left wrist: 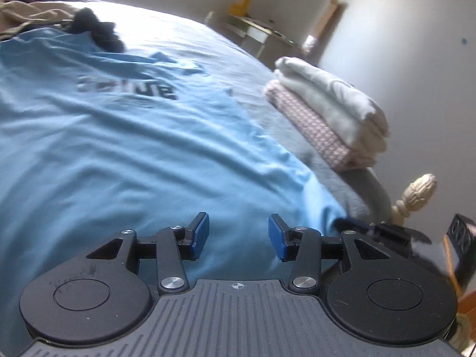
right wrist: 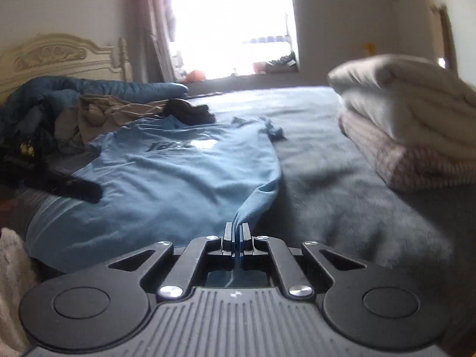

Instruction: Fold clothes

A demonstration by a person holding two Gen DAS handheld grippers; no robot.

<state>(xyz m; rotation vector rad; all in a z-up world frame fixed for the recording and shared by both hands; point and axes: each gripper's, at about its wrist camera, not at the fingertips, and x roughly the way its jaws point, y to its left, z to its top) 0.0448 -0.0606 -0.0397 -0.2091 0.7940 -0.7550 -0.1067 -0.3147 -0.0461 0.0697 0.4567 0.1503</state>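
Blue T-shirt (right wrist: 166, 175): lies spread flat and print side up on the grey bedspread (right wrist: 342, 178), body open, not folded; its near right corner is drawn up off the bed into a taut peak.
Folded stack (right wrist: 416, 125): a white garment on a pink patterned one, squared up at the right side of the bed, well apart from the shirt.
Unfolded heap (right wrist: 98, 116): tan and dark clothes bunched at the far left, touching the shirt's far edge near the collar, with a dark garment (right wrist: 190, 113) just beside it.
Progress, as judged: two pieces sit folded, the blue shirt is laid out for folding with no fold in it, and the heap is left to do.
Right gripper (right wrist: 237, 232): pinched tight on the shirt's near right corner, cloth running between the fingers and lifting toward the camera.
Left gripper (left wrist: 238, 235): spread wide with nothing between its blue pads (left wrist: 200, 232), hovering low over the shirt's near hem area.
Pose: both grippers point away across the bed toward the far side, the right one held low at the shirt's right edge, the left one over the shirt's body; the right gripper shows as a dark blur at the near right of the left view.
Window (right wrist: 232, 20): bright, washing out the far wall.
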